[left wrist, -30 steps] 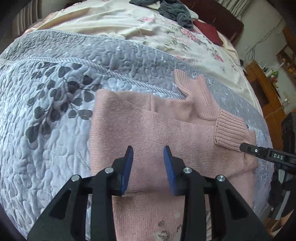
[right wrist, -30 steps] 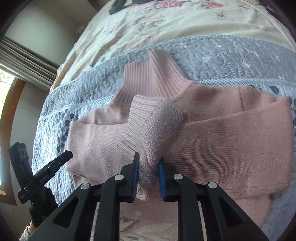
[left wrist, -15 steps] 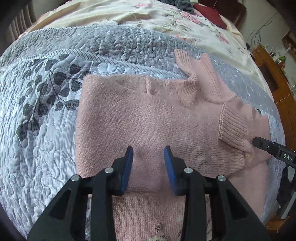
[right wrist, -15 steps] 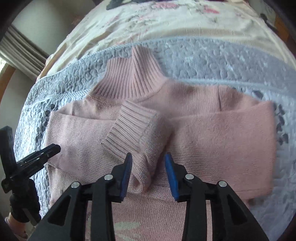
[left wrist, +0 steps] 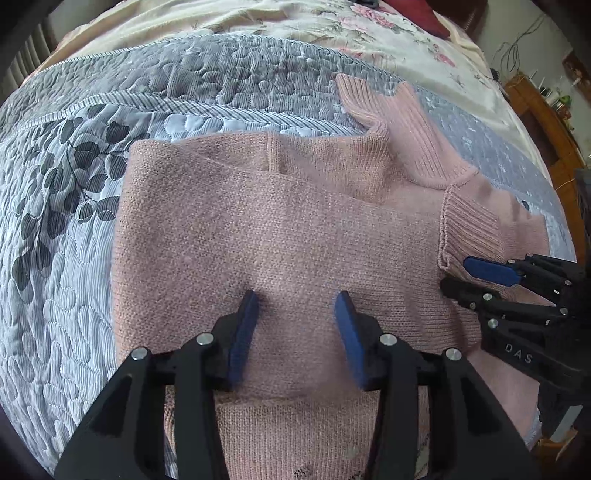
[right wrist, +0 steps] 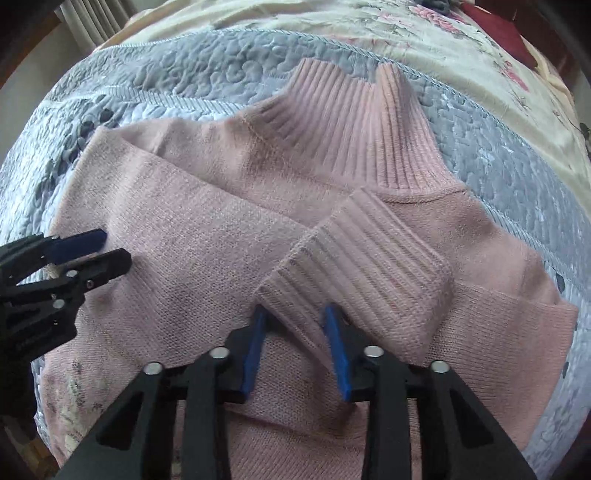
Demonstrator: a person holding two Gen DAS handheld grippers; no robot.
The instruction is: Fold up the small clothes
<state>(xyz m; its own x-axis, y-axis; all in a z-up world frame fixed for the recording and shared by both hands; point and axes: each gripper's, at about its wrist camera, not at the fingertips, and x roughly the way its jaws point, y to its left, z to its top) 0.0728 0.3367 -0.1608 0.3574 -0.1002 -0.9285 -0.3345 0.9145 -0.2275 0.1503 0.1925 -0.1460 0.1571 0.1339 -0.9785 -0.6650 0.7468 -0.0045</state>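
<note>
A small pink knit sweater (left wrist: pixel 280 229) lies flat on the grey quilt, its ribbed turtleneck collar (right wrist: pixel 354 133) pointing away. Both sleeves are folded across the chest, and the ribbed cuff (right wrist: pixel 373 266) of one lies on top near the middle. My left gripper (left wrist: pixel 297 295) is open just above the folded sleeve, holding nothing. My right gripper (right wrist: pixel 295 310) is open too, its blue pads on either side of the cuff's corner without pinching it. Each gripper shows at the edge of the other's view: the right gripper (left wrist: pixel 480 273) at the right, the left gripper (right wrist: pixel 92 247) at the left.
The grey quilted bedspread (left wrist: pixel 74 221) with a leaf print covers the near part of the bed. A cream floral sheet (right wrist: pixel 369 33) lies beyond it, with a dark red cloth (right wrist: pixel 517 40) at the far corner. Wooden furniture (left wrist: pixel 546 122) stands beside the bed.
My right gripper opened and let go of the sleeve cuff, which now lies flat across the chest. Both grippers moved lower and closer to the sweater.
</note>
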